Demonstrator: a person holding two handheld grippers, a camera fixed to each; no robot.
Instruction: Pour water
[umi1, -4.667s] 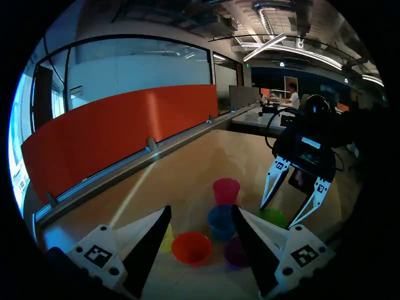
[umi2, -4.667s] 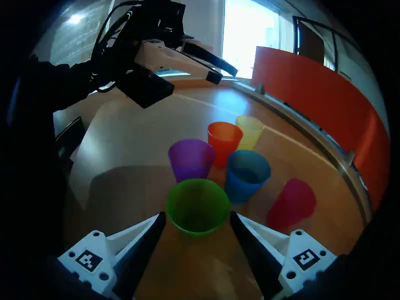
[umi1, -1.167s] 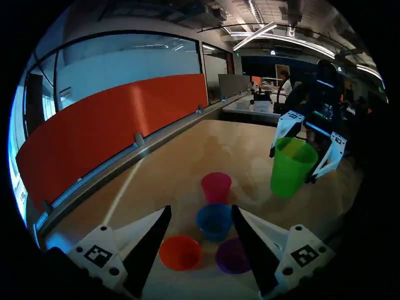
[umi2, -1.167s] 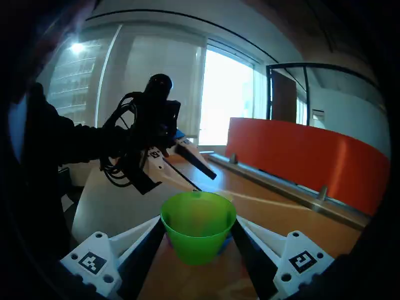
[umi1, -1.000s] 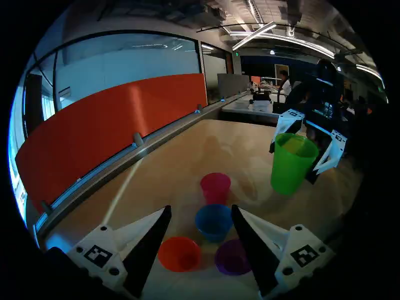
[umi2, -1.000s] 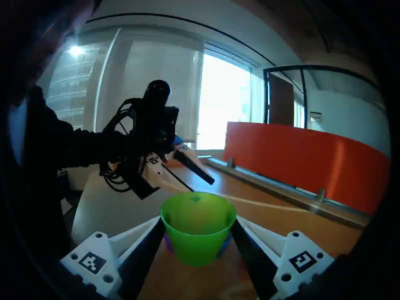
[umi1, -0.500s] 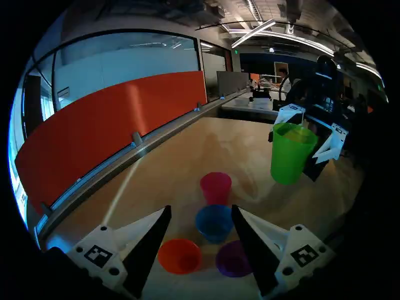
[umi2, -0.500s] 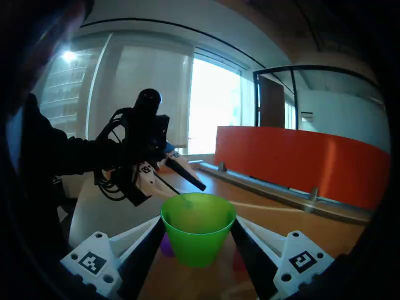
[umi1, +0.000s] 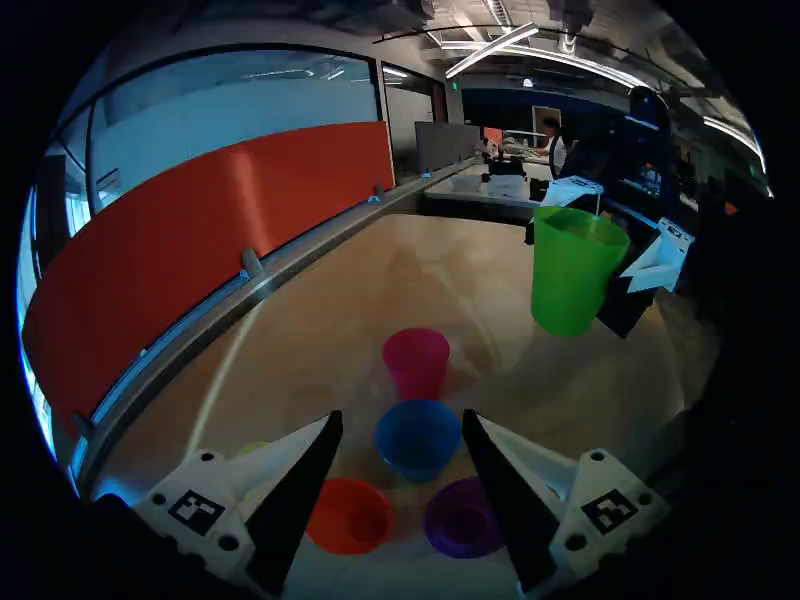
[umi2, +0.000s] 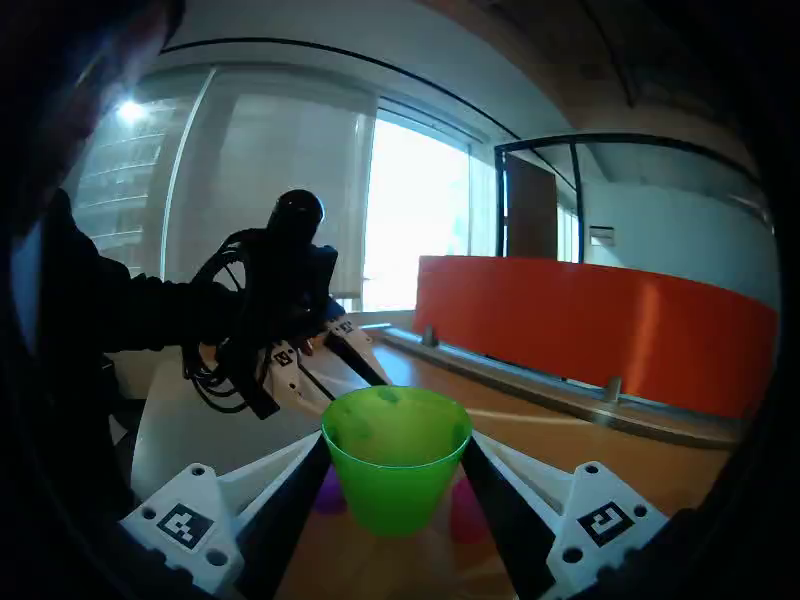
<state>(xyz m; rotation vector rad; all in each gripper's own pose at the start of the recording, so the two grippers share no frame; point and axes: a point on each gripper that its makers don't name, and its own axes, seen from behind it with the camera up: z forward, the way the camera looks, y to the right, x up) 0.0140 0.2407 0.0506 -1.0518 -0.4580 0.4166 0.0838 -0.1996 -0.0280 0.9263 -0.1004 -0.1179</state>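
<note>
Five cups are clearly identifiable, four of them standing on the counter (umi1: 400, 260). The fifth, the green cup (umi2: 396, 462), is held clear of the surface by the right gripper (umi2: 396, 440). Its jaws are closed against both sides of the cup wall, just below the rim. The cup is upright, not tipped. Whether it contains water cannot be determined from either view.

The left gripper (umi1: 400, 420) hangs above the group with its jaws wide apart and nothing between them. Directly beneath it stands the blue cup (umi1: 417, 440). The pink cup (umi1: 416, 358) is just beyond it, and the orange cup (umi1: 348, 515) and purple cup (umi1: 462, 517) are nearer the camera. An orange partition (umi1: 200, 220) runs along one side of the counter.

Assessment: the step in hand is the carry; the source cup is lifted and the pour is not yet begun. The next move appears to call for bringing the green cup over a receiving cup, rim above rim, then tilting it slowly. The receiver cannot be confirmed, though the blue cup under the open jaws is the likely candidate. The standing cups are close together, so an off-centre pour would land in a neighbour or on the counter.
</note>
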